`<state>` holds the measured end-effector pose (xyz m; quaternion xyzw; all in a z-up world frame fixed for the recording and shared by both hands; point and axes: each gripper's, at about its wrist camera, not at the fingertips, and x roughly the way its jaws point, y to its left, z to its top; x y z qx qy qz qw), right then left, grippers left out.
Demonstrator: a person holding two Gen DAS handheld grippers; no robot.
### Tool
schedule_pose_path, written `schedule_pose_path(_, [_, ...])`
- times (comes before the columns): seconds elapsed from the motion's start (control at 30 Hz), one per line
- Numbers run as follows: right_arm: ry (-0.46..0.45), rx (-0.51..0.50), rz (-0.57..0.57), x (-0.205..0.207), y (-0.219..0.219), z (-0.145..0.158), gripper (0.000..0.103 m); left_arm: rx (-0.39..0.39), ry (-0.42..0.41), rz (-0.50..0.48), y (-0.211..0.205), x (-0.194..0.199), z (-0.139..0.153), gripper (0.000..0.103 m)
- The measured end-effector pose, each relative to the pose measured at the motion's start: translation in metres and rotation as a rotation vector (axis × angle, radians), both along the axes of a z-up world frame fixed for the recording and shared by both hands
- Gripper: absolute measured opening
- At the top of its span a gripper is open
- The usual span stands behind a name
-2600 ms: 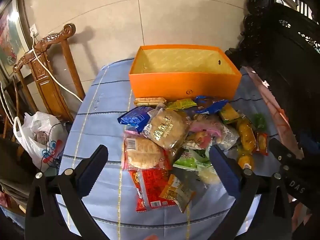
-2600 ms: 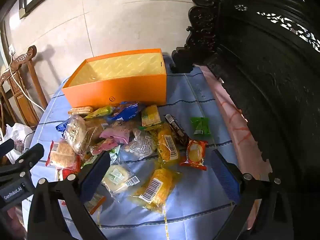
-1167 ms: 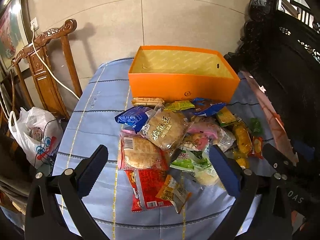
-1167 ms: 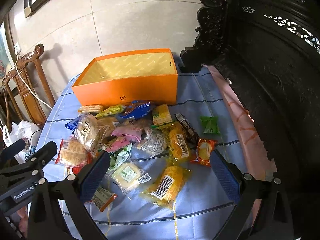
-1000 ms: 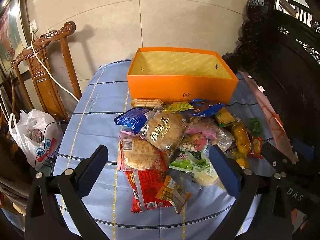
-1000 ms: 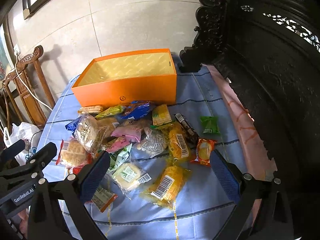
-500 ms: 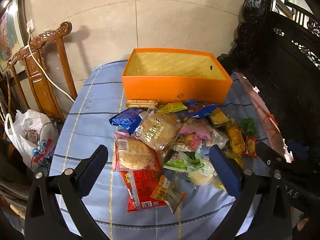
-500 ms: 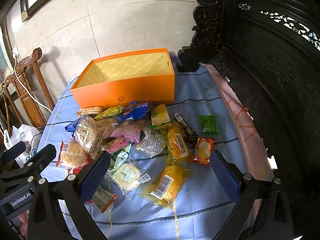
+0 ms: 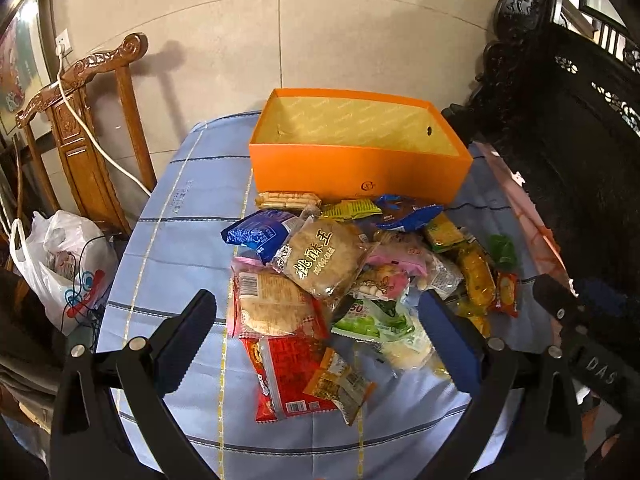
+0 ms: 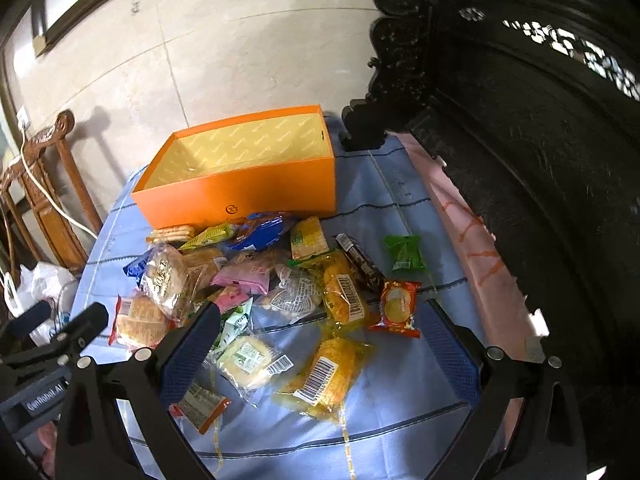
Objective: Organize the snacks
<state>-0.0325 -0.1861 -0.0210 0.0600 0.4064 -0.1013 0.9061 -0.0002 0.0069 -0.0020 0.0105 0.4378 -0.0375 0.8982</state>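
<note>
An empty orange box (image 9: 356,168) stands at the far side of the blue tablecloth (image 9: 180,232); it also shows in the right wrist view (image 10: 240,188). Several snack packets lie in a heap in front of it, among them a round biscuit pack (image 9: 324,260), a red packet (image 9: 288,376), a yellow packet (image 10: 324,372) and a green one (image 10: 404,252). My left gripper (image 9: 316,336) is open and empty, above the near end of the heap. My right gripper (image 10: 320,340) is open and empty, above the right part of the heap.
A carved wooden chair (image 9: 80,132) with a white cable stands left of the table, a white plastic bag (image 9: 60,264) beside it. Dark carved furniture (image 10: 540,140) lines the right side. A pink cloth (image 10: 472,240) lies along the table's right edge.
Both grippers have drifted slightly, so the box and heap shifted a little in each view. Both stay open and empty. No snack has moved.
</note>
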Motion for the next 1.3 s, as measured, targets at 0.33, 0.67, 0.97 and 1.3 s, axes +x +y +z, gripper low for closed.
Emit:
schedule_pose_path(0.33, [0.016, 0.003, 0.017, 0.005, 0.000, -0.005, 0.099, 0.010, 0.009, -0.003, 0.000, 0.004, -0.008, 0.099])
schedule_pose_path(0.67, [0.031, 0.004, 0.028, 0.012, 0.000, -0.011, 0.099, -0.059, 0.055, 0.009, 0.012, 0.012, -0.017, 0.099])
schedule_pose_path(0.97, [0.000, -0.065, 0.083, 0.047, -0.009, -0.037, 0.099, -0.025, -0.045, -0.029, 0.020, 0.044, -0.047, 0.099])
schedule_pose_path(1.3, [0.129, -0.047, 0.168, 0.085, -0.041, -0.116, 0.099, -0.160, -0.006, -0.090, 0.020, 0.103, -0.114, 0.099])
